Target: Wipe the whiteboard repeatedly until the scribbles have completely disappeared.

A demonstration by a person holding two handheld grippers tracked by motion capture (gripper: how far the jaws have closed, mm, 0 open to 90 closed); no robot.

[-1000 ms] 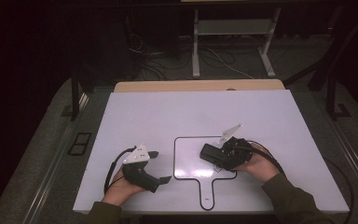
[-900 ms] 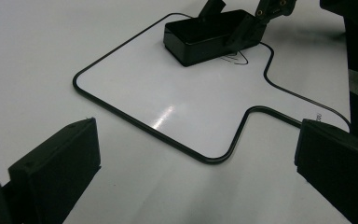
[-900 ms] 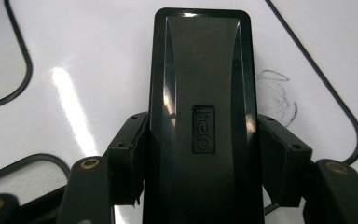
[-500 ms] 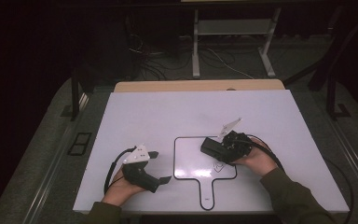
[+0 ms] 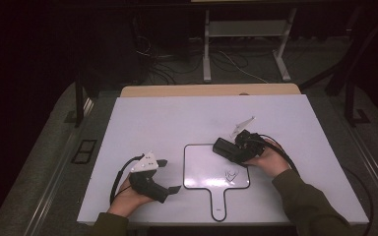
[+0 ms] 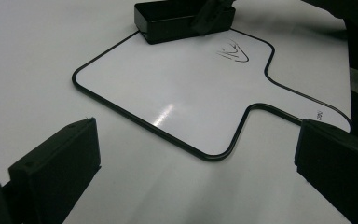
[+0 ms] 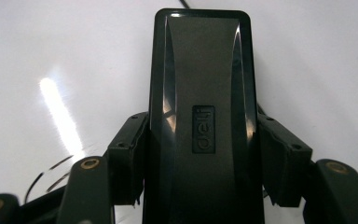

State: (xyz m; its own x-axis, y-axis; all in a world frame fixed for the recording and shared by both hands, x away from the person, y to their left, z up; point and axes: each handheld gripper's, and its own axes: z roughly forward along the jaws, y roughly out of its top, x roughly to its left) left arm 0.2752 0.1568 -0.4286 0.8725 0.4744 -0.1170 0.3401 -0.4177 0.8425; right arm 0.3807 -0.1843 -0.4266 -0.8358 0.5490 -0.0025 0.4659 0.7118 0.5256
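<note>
The right tool pinches the long black plastic eraser block on the far right part of the white paddle-shaped writing board, with the small black scribble just nearer, while the left tool rests spread open.

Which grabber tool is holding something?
The right tool, by the paddle-shaped whiteboard: its jaws squeeze a black whiteboard eraser. The left tool is open with nothing in it.

One whiteboard, one black eraser, two tongs.
</note>
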